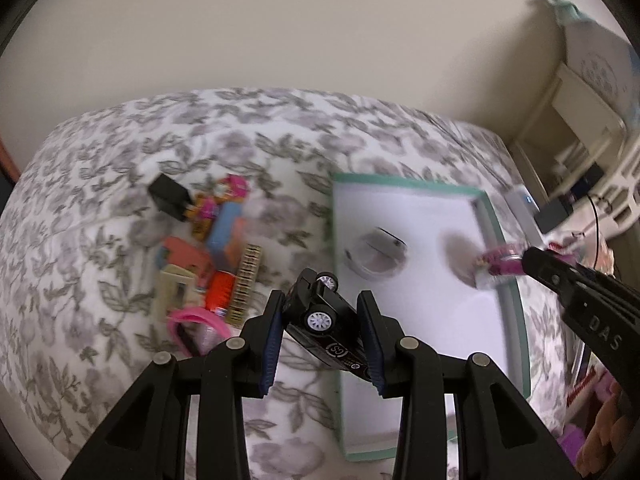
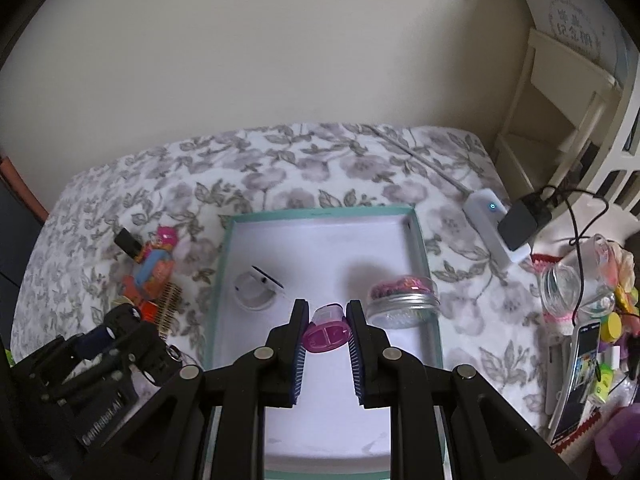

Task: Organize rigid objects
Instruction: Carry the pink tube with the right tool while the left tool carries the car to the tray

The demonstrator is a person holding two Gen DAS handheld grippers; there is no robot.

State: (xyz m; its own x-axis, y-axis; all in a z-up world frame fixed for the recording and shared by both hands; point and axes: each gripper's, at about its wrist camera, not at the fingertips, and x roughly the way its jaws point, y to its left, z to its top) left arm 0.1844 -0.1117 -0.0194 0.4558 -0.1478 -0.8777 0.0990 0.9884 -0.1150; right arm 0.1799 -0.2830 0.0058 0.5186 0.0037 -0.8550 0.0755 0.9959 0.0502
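Note:
A black toy car with white wheels hangs tilted between the blue pads of my left gripper, which is shut on it, just left of the box's near-left rim. The white box with a teal rim lies on the flowered bedspread. My right gripper is shut on a small clear container with a magenta lid above the box floor. Inside the box lie a round white object and a clear jar with a silver lid, on its side. In the left wrist view my right gripper is blurred at the box's right rim.
A pile of colourful toys and a black block lie left of the box. A white device with a blue light, a black adapter with cable, a glass jar and a phone crowd the right side.

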